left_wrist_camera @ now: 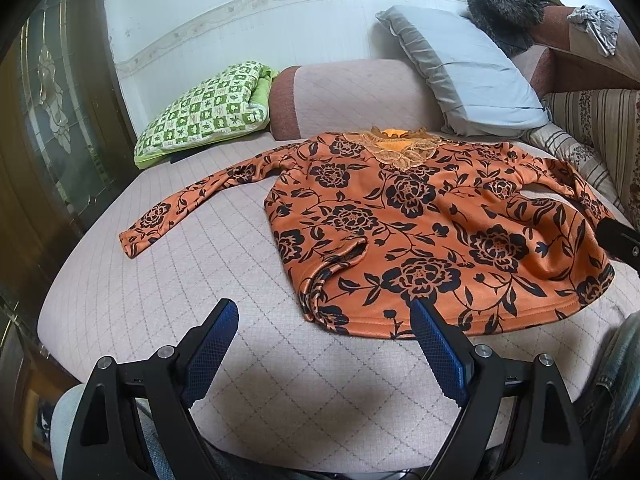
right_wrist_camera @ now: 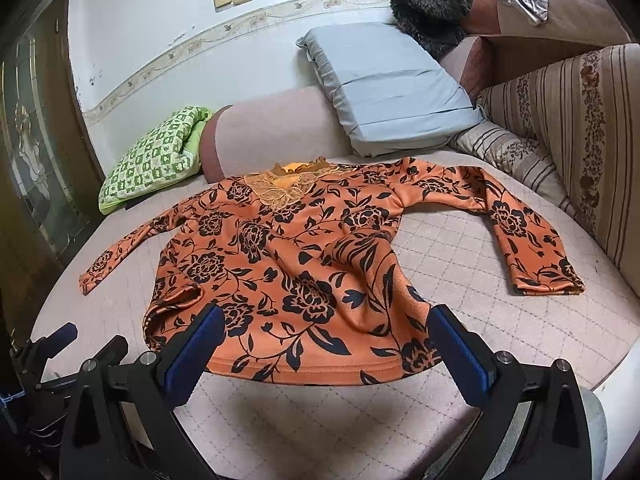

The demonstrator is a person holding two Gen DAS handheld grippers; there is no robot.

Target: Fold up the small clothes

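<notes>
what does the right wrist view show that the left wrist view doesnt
Only the right wrist view shows the shirt's right sleeve whole, down to its cuff, and the open right hand-held gripper over the hem. Only the left wrist view shows the open left hand-held gripper from behind, short of the hem. Both show the orange floral shirt spread flat, the green checked quilt and the grey pillow.

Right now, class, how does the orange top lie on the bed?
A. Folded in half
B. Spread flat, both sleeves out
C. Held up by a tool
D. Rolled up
B: the top lies spread on the bed, sleeves out to both sides, both tools open and clear of it.
</notes>
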